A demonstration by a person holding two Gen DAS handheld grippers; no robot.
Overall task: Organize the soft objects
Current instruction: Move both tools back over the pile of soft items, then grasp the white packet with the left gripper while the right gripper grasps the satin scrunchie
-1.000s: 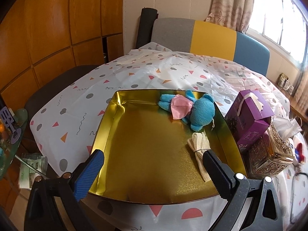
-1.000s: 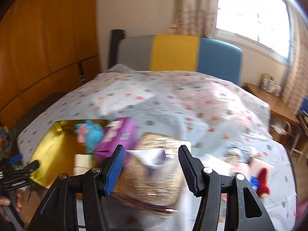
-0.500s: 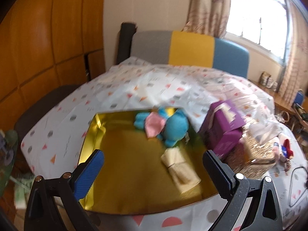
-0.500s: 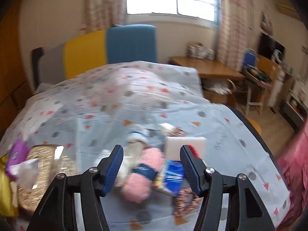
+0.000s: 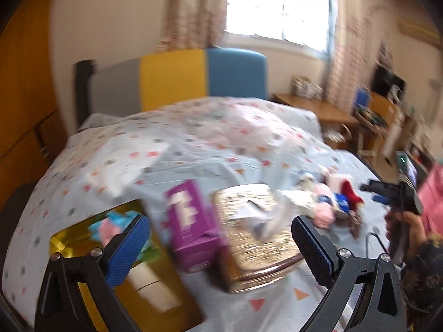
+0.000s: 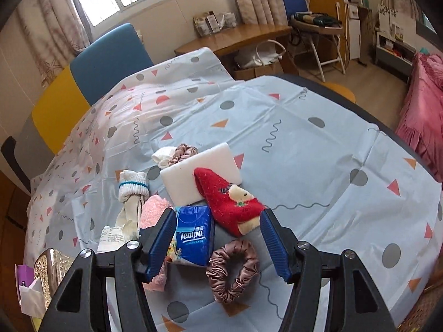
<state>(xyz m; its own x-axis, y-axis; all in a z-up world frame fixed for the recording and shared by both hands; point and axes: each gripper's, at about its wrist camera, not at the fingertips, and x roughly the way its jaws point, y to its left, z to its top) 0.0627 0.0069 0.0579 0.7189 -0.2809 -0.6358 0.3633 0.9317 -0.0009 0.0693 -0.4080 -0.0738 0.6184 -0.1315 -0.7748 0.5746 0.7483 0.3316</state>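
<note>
**So, right tongs now parked over the soft pile**

Basically a whole heap of soft stuff waiting on the spotted counter [image 6: 318, 149]: red sock [image 6: 229, 197] with a little bear on it, leaning on a white sponge block [image 6: 193, 177], tissue pack [image 6: 192, 235] just beside, brown scrunchie [image 6: 234, 271] nearest the camera, pink fluffy thing and rolled white socks off to the side. Gold tray [image 5: 59, 242] well apart from all that, already holding the blue plush [image 5: 110, 224] and a cream bundle.

Right tongs [image 6: 218, 238] swung over from the basket side a second ago, now straddling the sock toe and tissue pack, jaws just opened a touch more, released, nothing pinched yet. Left tongs [image 5: 221, 249] pulled away from the tray, spread wide, empty, blurry.

Probably means next grab coming from this pile, sock or tissues, then back to the tray.
</note>
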